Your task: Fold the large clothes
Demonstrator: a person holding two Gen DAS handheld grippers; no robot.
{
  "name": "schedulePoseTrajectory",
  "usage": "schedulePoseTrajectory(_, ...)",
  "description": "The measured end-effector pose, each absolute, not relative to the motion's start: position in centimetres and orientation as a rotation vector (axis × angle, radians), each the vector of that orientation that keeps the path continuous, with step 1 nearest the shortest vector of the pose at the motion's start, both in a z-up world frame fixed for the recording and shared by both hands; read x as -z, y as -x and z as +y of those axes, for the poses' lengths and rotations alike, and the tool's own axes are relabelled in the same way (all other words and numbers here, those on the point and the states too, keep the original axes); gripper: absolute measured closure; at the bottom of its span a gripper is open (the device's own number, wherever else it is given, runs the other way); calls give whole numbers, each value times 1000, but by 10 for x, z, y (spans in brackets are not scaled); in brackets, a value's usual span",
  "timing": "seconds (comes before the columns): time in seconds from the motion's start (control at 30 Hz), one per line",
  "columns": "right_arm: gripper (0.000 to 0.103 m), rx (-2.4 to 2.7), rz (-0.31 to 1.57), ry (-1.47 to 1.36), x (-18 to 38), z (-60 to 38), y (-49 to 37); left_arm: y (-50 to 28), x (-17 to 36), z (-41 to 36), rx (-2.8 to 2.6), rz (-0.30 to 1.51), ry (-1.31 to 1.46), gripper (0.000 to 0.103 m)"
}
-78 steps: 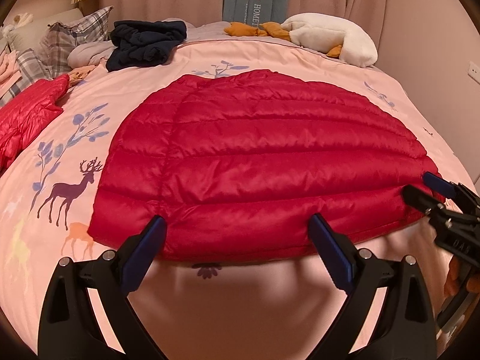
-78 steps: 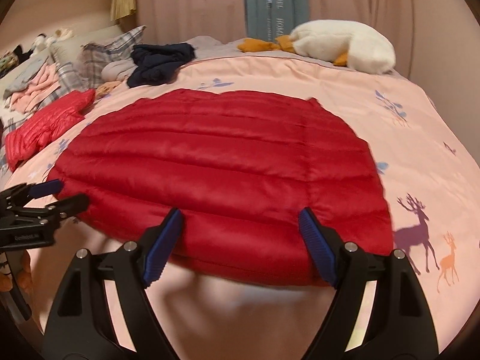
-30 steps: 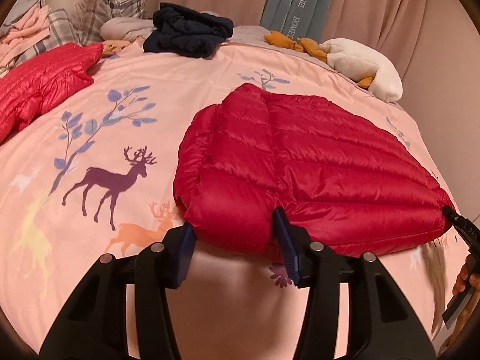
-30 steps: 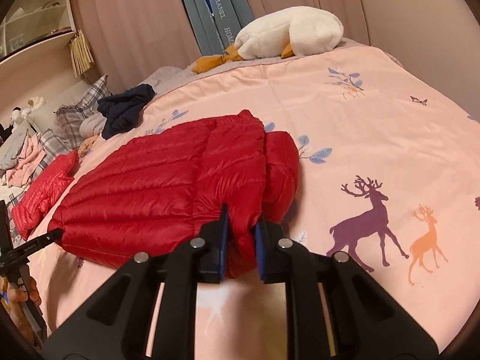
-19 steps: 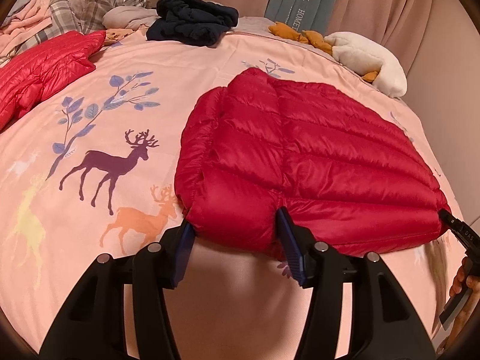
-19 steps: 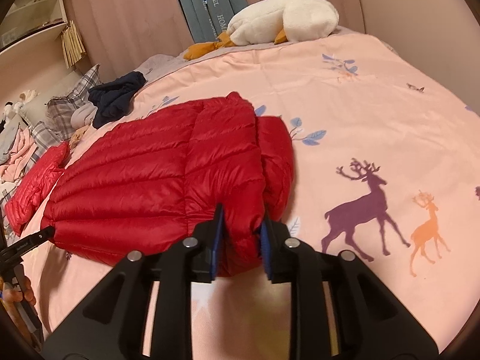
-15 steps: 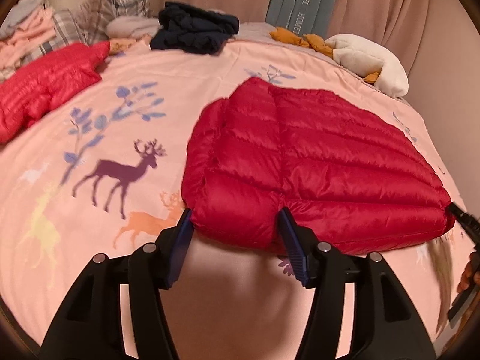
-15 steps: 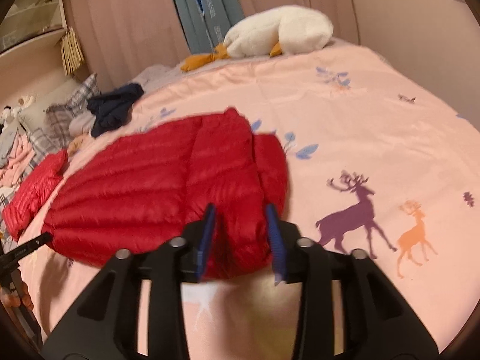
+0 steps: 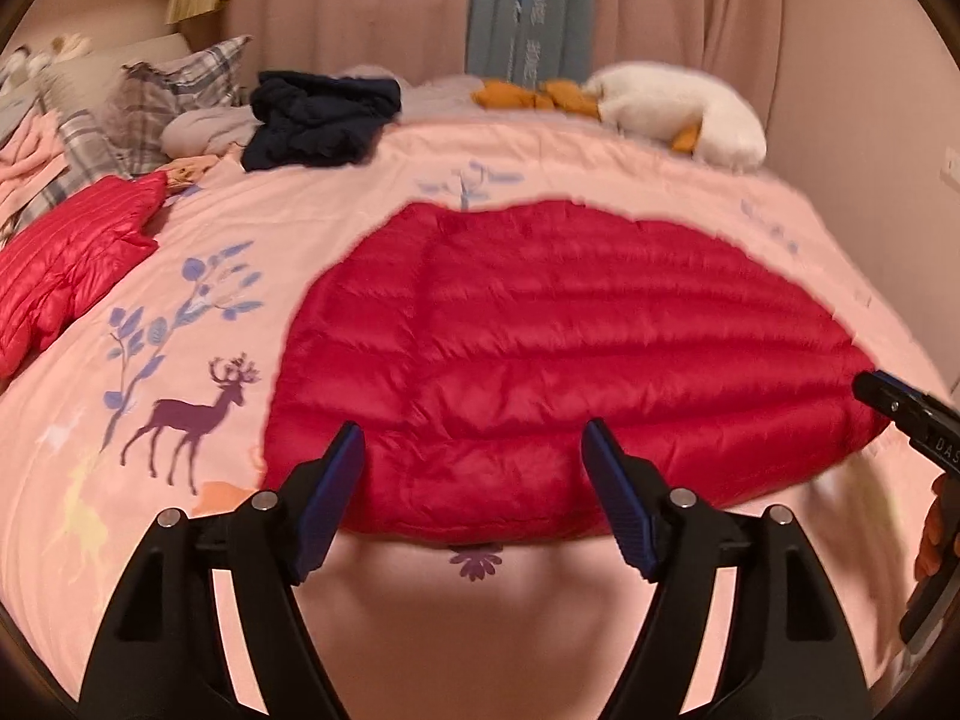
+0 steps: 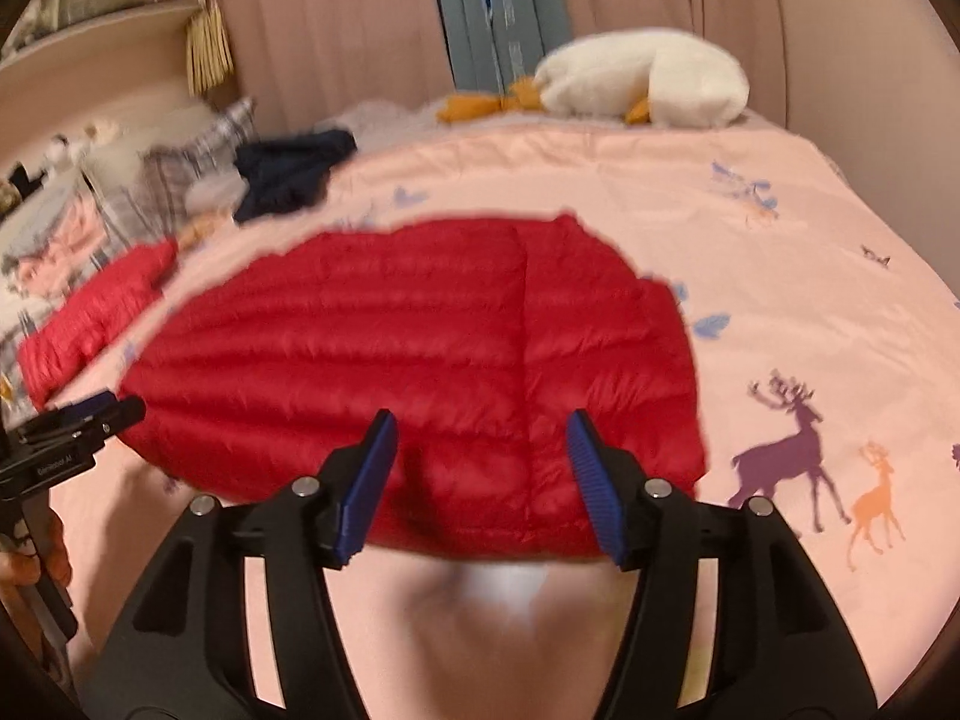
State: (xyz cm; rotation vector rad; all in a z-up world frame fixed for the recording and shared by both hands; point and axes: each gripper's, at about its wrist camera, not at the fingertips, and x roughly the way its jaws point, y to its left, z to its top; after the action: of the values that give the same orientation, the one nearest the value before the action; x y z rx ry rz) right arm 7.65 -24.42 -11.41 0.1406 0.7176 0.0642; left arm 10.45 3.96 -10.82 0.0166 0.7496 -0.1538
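Note:
A red quilted down jacket (image 9: 558, 354) lies flat on the pink bed cover (image 9: 480, 618), its two sides folded in over the middle. My left gripper (image 9: 471, 438) hangs just before the jacket's near left hem. Its jaws are opening and the blue pads (image 9: 330, 492) stand clear of the fabric. In the right wrist view the jacket (image 10: 420, 354) has its near right hem framed by my right gripper (image 10: 480, 426). Those jaws are opening too, and nothing is pinched. Each gripper shows at the edge of the other's view: right gripper (image 9: 900, 414), left gripper (image 10: 84, 420).
A second red jacket (image 9: 72, 264) lies at the left edge of the bed. Navy clothes (image 9: 318, 120), plaid pillows (image 9: 174, 90) and a white goose plush (image 9: 678, 108) sit along the far side, before the curtain. A person's hand (image 10: 36, 558) holds the left tool.
Both grippers were shut on the jacket's folded-in sides; they have let go, widened and drawn back. Each view has swung toward the jacket's middle.

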Motion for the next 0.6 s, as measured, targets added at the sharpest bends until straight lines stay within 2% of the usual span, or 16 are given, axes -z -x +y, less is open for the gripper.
schedulePoseTrajectory(0.13, 42, -74, 770, -155, 130, -246, -83, -112, 125, 32, 156, 809, -54, 26)
schedulePoseTrajectory(0.6, 41, -48, 752, -166, 124, -258, -75, -103, 125, 35, 146, 805, -64, 25)
